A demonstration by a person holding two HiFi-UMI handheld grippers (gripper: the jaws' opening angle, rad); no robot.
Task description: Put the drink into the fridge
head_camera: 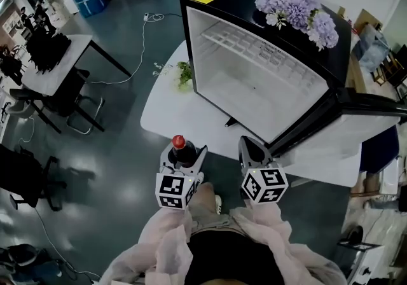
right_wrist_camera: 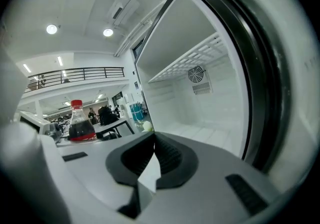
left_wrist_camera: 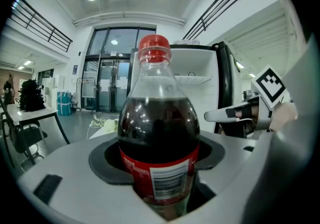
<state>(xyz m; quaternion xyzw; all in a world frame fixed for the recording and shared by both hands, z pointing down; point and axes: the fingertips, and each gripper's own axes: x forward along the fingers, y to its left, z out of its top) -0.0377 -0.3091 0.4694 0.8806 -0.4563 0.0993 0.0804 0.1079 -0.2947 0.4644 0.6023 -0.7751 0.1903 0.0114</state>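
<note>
A cola bottle (head_camera: 179,148) with a red cap stands upright between the jaws of my left gripper (head_camera: 183,158), held off the near edge of the white table (head_camera: 166,112). In the left gripper view the bottle (left_wrist_camera: 157,133) fills the middle and the pads press on its labelled lower body. The black mini fridge (head_camera: 254,80) stands on the table with its white inside bare and its door (head_camera: 365,128) swung open to the right. My right gripper (head_camera: 250,148) hovers just before the fridge's lower front edge. Its jaws meet at the tips (right_wrist_camera: 152,140) with nothing between them.
Purple flowers (head_camera: 299,13) lie on the fridge top, and a small green plant (head_camera: 184,74) sits on the table left of the fridge. Another table (head_camera: 60,58) with dark items, chairs (head_camera: 79,109) and a floor cable (head_camera: 137,48) are at the left.
</note>
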